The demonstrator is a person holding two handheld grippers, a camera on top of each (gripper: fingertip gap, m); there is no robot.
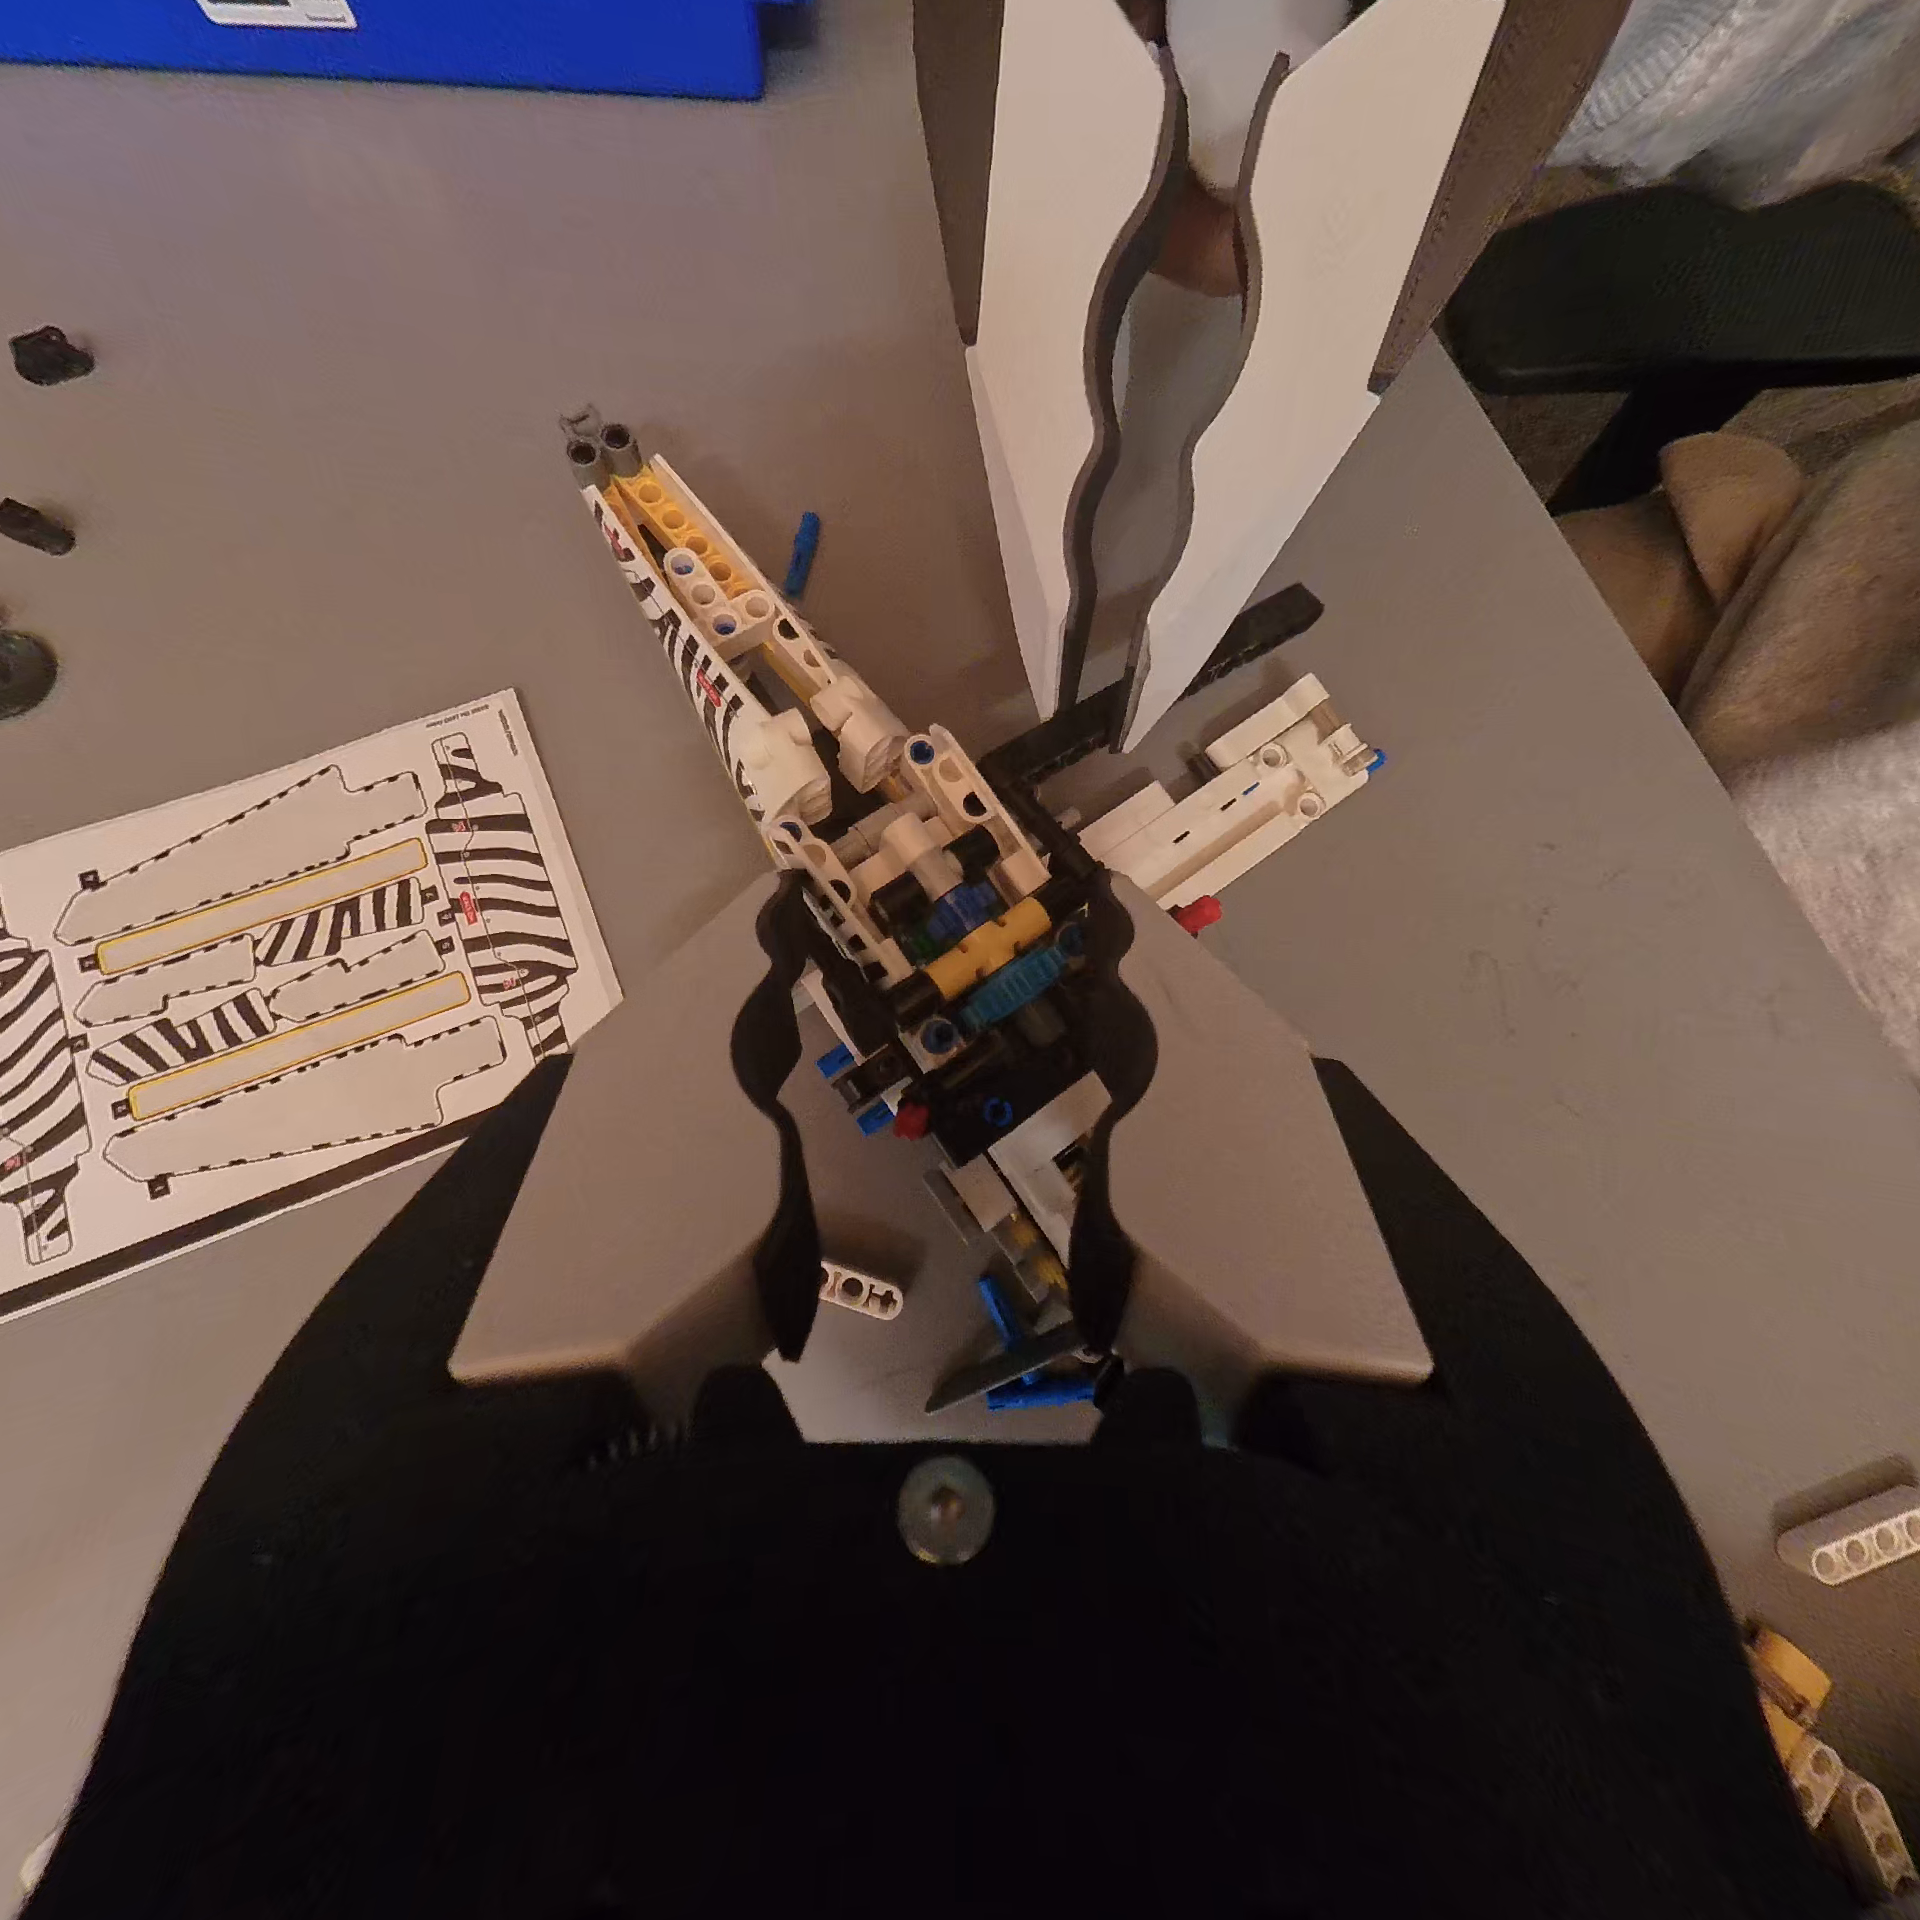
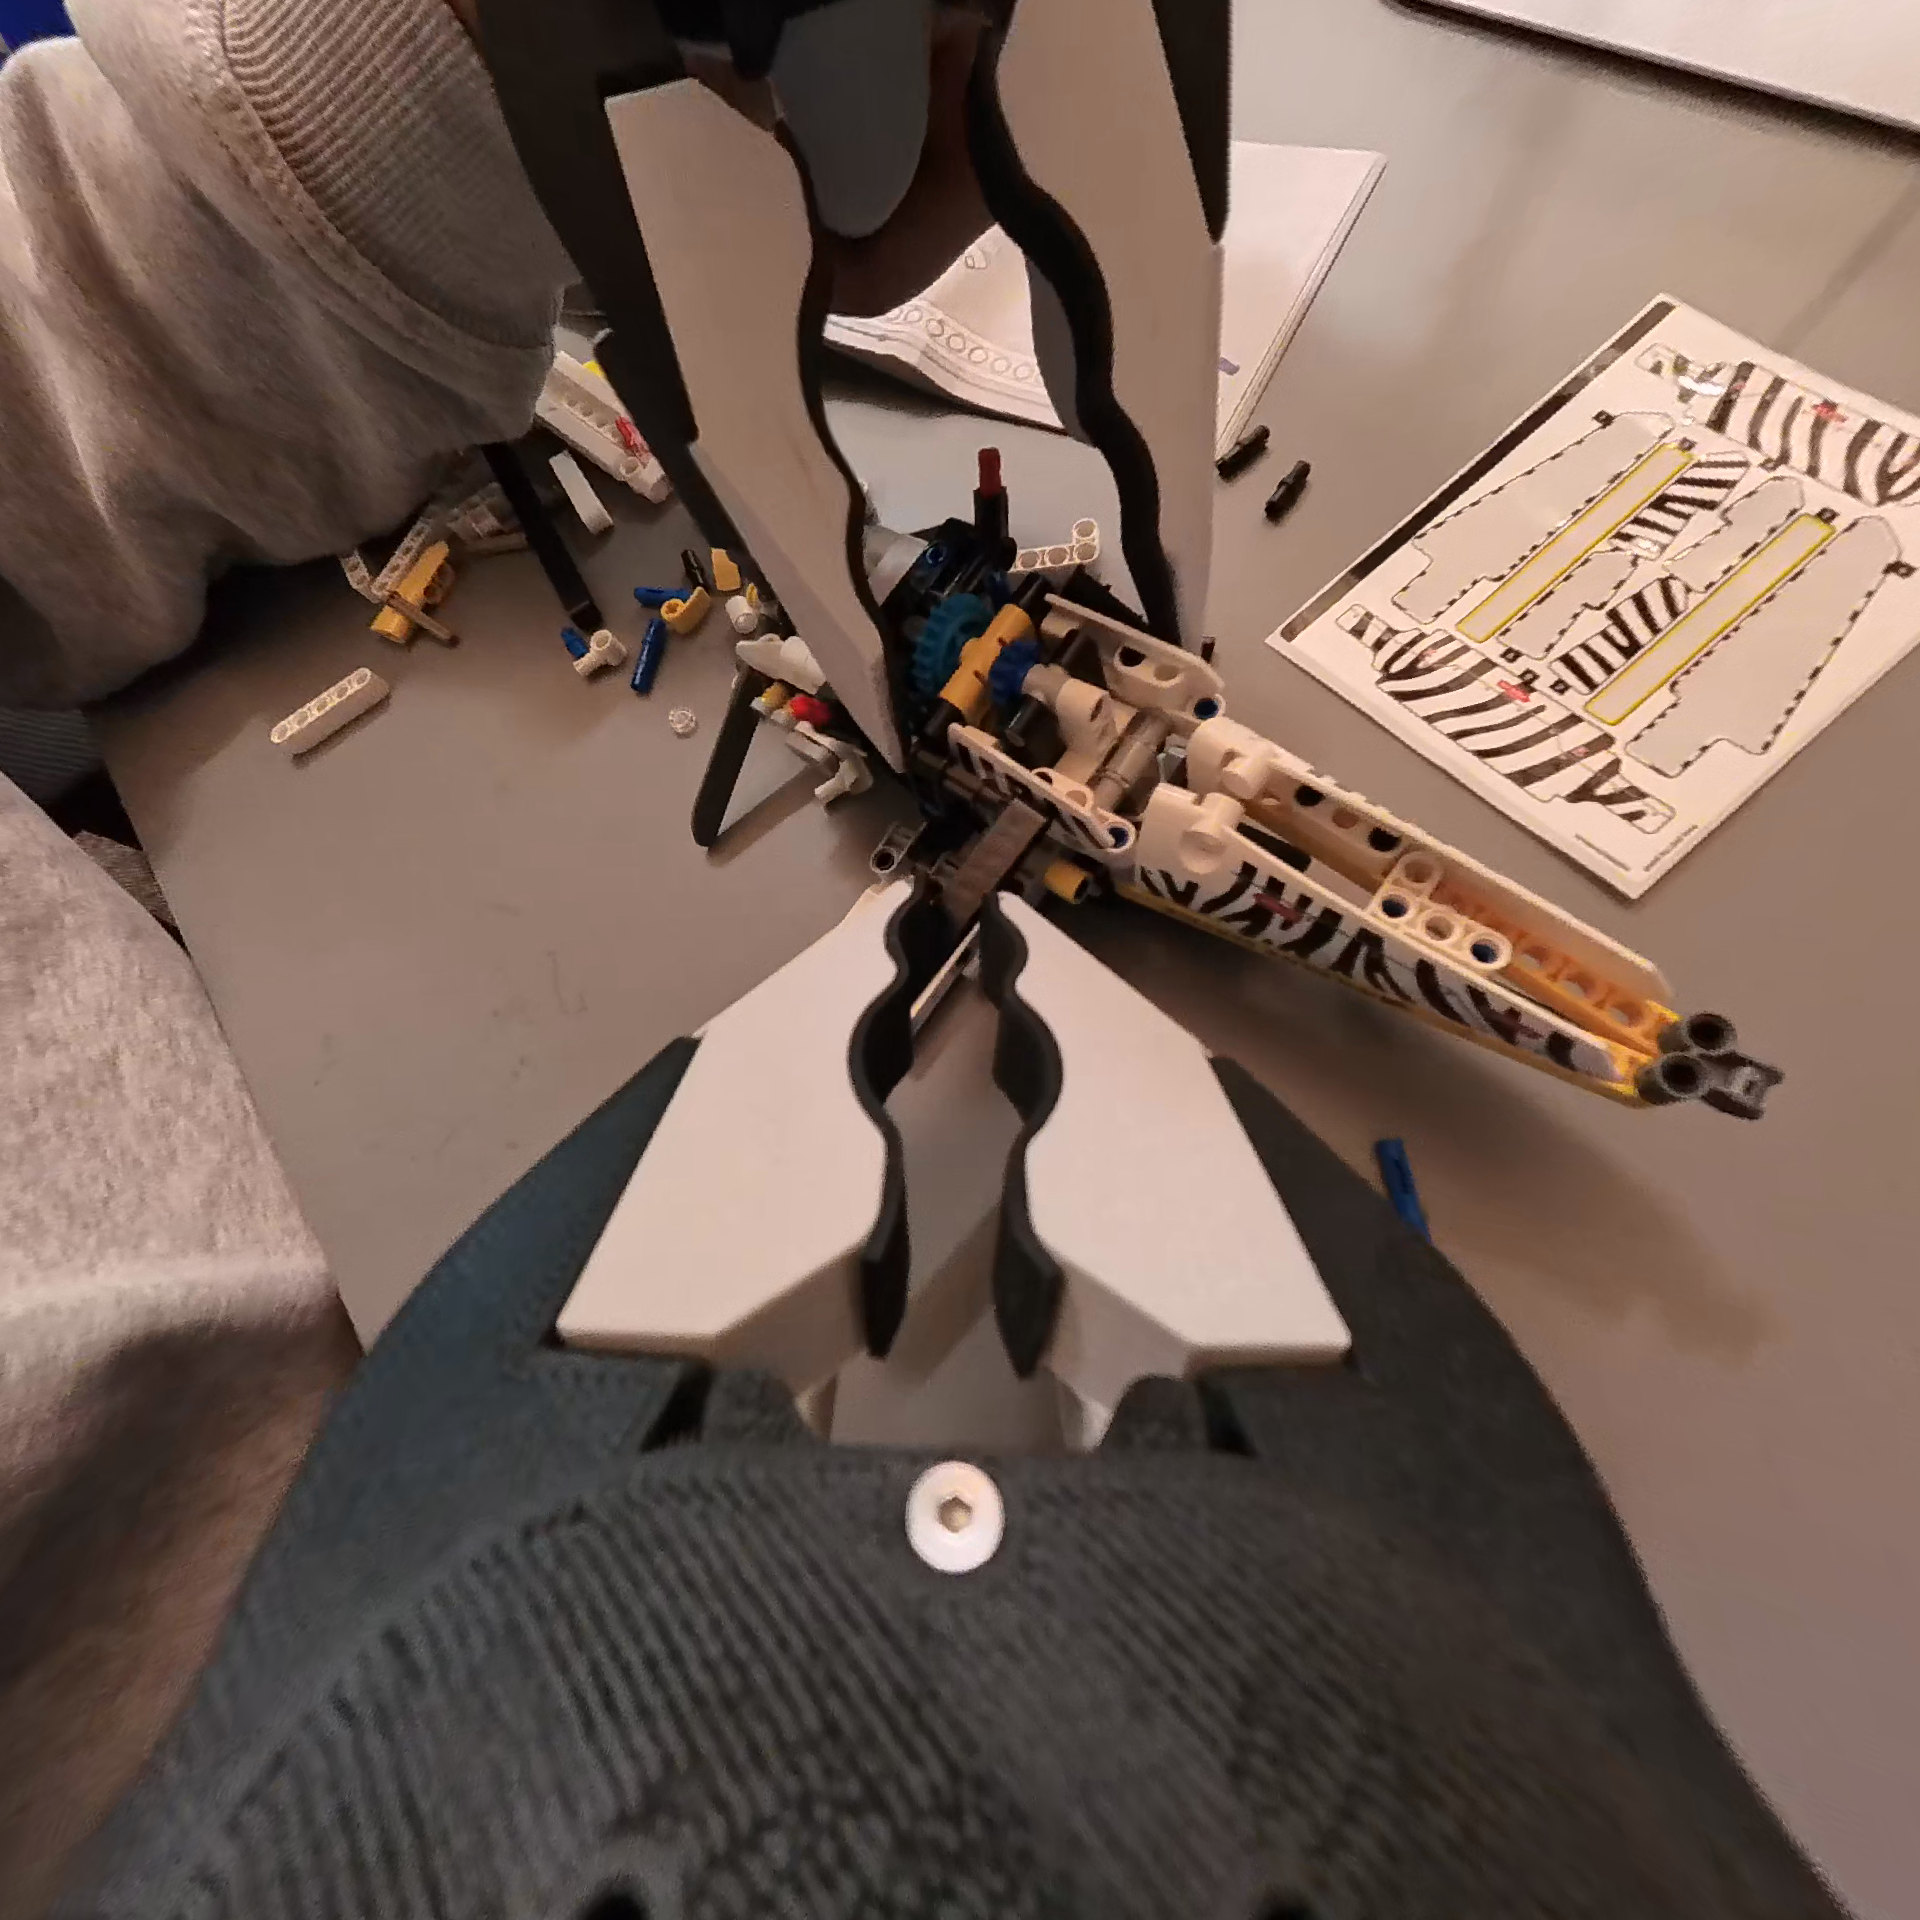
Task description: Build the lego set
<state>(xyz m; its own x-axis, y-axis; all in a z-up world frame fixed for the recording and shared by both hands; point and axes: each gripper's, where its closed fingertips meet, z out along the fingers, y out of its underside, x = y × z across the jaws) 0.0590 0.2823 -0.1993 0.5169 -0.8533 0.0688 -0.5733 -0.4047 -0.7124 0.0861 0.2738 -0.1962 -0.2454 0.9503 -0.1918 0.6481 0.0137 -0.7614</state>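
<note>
Left gripper (image 1: 940, 914): jaws spread around the geared black core of the lego model (image 1: 935, 935), pads against its sides, clamped. Right gripper (image 2: 951, 914): jaws closed to a narrow gap on a black beam (image 1: 1257, 618) projecting from the model's side. The model lies on the grey table (image 1: 1507, 987) between both tools, its zebra-striped boom (image 2: 1382, 935) pointing away. A sticker sheet (image 1: 260, 987) lies beside it; loose pieces (image 2: 644, 634) are scattered nearby.
</note>
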